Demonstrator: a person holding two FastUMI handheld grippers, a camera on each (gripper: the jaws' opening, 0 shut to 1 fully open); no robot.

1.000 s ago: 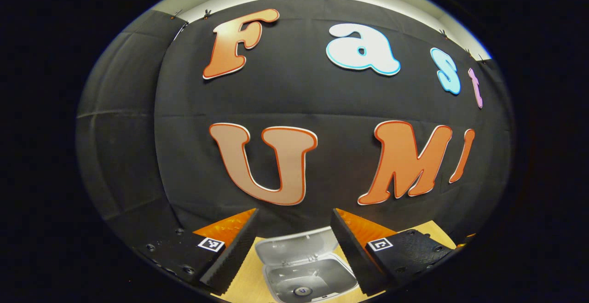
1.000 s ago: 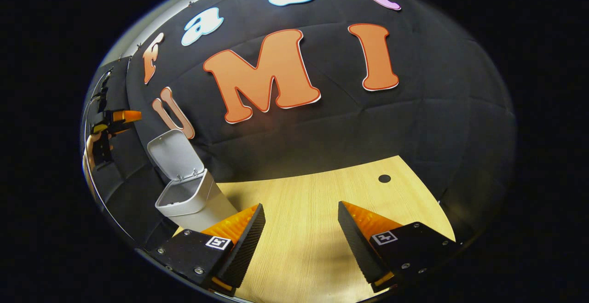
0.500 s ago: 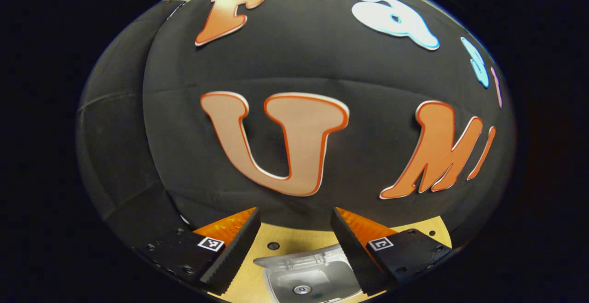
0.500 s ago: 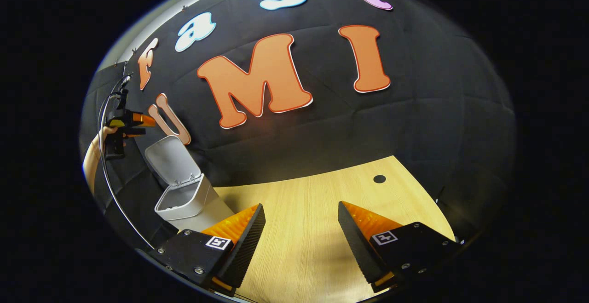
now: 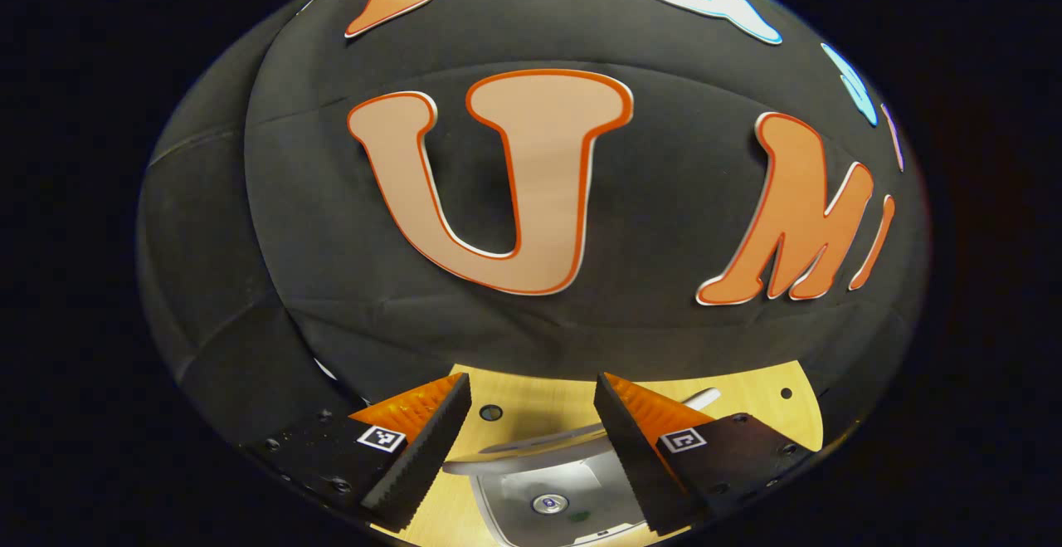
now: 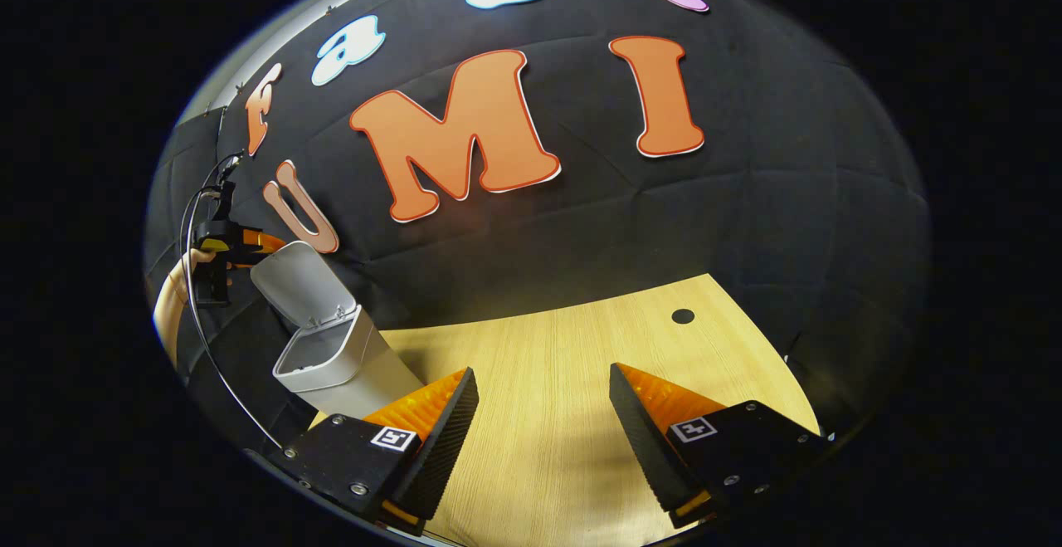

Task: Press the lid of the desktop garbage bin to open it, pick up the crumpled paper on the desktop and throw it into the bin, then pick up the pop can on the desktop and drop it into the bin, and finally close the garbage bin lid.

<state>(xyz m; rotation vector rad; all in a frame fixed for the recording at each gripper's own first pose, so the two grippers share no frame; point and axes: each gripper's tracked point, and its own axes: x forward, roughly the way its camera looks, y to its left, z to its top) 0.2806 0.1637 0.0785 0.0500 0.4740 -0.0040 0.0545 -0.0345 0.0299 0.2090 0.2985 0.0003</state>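
**Both grippers spread, nothing between the fingers**

In the left gripper view, the left gripper (image 5: 531,414) sits at the bottom centre of the frame with its two fingers set wide apart and nothing gripped. In the right gripper view, the right gripper (image 6: 543,414) stands likewise parted at the bottom centre. At the far left of that view a hand (image 6: 176,294) holds the other gripper aloft, its spread too small to judge there.
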